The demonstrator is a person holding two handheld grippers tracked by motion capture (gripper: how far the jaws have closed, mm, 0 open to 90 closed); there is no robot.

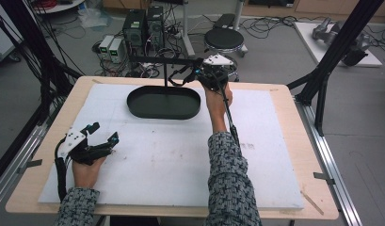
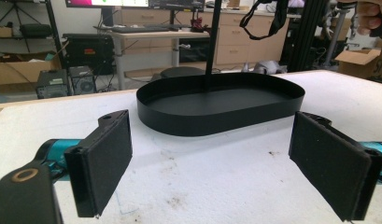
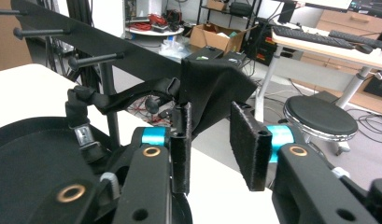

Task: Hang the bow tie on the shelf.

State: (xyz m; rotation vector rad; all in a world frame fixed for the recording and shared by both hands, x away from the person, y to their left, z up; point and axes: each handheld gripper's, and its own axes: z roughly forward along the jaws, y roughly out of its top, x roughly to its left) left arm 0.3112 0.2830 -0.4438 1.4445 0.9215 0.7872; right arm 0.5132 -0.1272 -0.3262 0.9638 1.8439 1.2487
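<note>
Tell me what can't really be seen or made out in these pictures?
- What the black strapped item is: the right gripper view shows dark folds and a strap, and the high view shows it too small.
- Whether the right gripper grips it: the jaws stand apart, contact unclear.
- The stand's top: the pole is cut off by the upper edge of the left gripper view.
- The tray floor's near part: hidden by its wall in the left gripper view.

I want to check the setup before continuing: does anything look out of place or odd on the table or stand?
Little stands out. A black strap hangs loosely from a peg of the stand over the black tray, beside the right tool. The white mat has small brown stains.
</note>
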